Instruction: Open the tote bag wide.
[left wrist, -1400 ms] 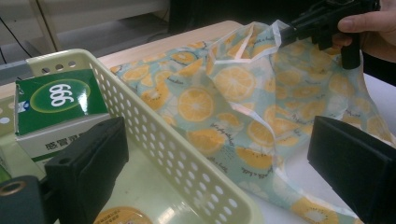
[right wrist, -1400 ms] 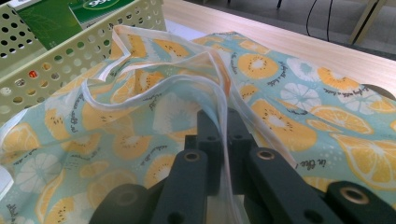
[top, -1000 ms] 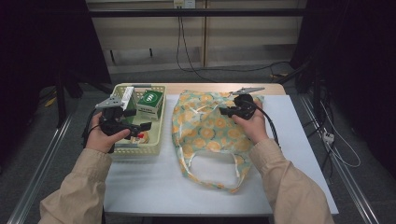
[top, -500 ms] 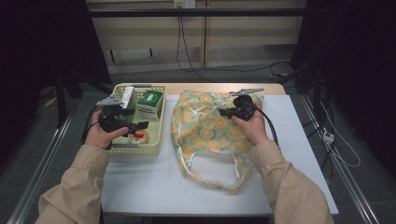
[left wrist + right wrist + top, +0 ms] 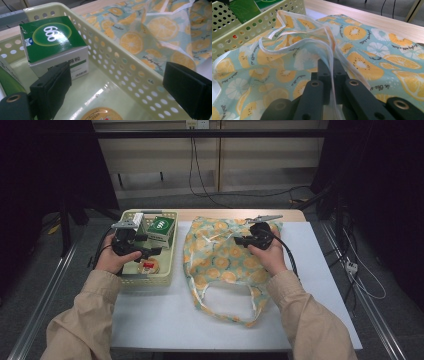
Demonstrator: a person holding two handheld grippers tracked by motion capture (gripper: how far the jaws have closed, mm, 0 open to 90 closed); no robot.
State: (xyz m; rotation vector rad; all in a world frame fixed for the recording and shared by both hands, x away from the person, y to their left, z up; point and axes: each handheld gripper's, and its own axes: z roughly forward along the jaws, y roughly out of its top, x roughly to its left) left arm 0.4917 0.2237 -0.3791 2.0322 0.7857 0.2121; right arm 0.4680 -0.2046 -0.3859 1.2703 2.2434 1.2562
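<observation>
A cloth bag (image 5: 222,260) printed with orange and kiwi slices lies flat mid-table, handles toward me. My right gripper (image 5: 240,240) rests on its upper part, shut on a white-piped fold of the bag (image 5: 287,60) that rises between the jaws of the right gripper (image 5: 331,67). My left gripper (image 5: 149,251) hovers over the pale green perforated basket (image 5: 165,270). In the left gripper view it (image 5: 120,92) is open and straddles the basket's wall (image 5: 130,75), one jaw inside and one over the bag (image 5: 160,27). A green box (image 5: 53,40) stands inside the basket.
A round orange-and-red lid (image 5: 149,266) lies on the basket floor below the left gripper. Another green-sided packet (image 5: 131,225) leans at the basket's far left. The wooden strip (image 5: 235,214) marks the table's far edge; white tabletop (image 5: 320,270) lies right of the bag.
</observation>
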